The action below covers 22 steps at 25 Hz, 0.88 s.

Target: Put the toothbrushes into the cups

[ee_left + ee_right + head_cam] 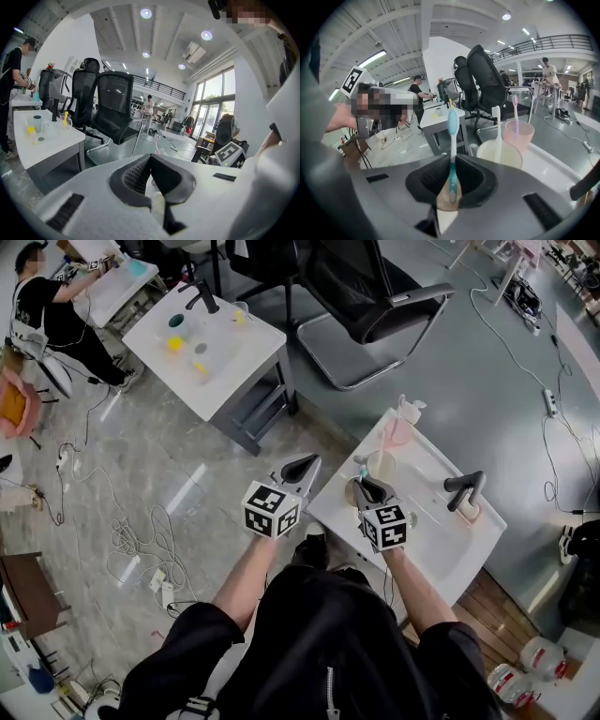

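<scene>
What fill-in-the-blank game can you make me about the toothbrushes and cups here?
1. The right gripper is shut on the ____ toothbrush.
2. The pink toothbrush stands in the ____ cup.
3. The left gripper is shut and holds ____.

Missing words: blue, pink, nothing.

Clad in a black short-sleeved top (319,643) with a pale zip (329,688) down the front, sleeves ending above the elbows. Left hand-held gripper (306,465) and right hand-held gripper (364,487) alike: smooth white shells, dark grey jaw linings ribbed on the inner faces, narrow black slots in the casing. Fitted each with a white cube (272,510) printed with black square markers.
</scene>
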Each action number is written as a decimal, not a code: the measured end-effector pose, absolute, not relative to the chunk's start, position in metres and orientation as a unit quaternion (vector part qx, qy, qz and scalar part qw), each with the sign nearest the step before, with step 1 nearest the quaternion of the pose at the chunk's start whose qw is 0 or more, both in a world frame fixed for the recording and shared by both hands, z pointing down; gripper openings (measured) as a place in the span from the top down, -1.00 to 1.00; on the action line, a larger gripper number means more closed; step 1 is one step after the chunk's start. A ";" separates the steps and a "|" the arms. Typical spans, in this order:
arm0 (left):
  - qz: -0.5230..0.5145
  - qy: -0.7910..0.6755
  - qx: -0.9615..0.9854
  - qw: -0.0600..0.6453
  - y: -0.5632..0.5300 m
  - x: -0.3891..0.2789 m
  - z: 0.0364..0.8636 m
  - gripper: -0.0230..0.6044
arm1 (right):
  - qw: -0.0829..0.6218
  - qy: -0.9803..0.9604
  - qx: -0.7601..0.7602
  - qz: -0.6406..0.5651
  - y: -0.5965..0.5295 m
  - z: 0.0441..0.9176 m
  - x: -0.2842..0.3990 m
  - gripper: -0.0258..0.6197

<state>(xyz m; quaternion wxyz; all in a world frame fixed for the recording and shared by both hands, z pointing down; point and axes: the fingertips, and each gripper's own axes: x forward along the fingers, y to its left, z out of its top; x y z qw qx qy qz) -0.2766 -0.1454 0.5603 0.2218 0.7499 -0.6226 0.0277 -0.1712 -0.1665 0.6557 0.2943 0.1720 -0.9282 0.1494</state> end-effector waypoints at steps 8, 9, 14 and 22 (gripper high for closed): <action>0.027 -0.622 0.751 0.221 -0.144 -0.276 0.559 0.92 | 0.299 -0.927 0.170 0.150 -0.165 0.657 -0.172 0.70; 0.027 -0.622 0.751 0.221 -0.143 -0.276 0.559 0.92 | 0.299 -0.927 0.171 0.151 -0.165 0.657 -0.172 0.70; 0.028 -0.622 0.751 0.218 -0.144 -0.275 0.557 0.92 | 0.295 -0.927 0.174 0.156 -0.168 0.656 -0.169 0.68; 0.031 -0.620 0.755 0.212 -0.142 -0.265 0.549 0.92 | 0.280 -0.930 0.178 0.157 -0.167 0.645 -0.162 0.68</action>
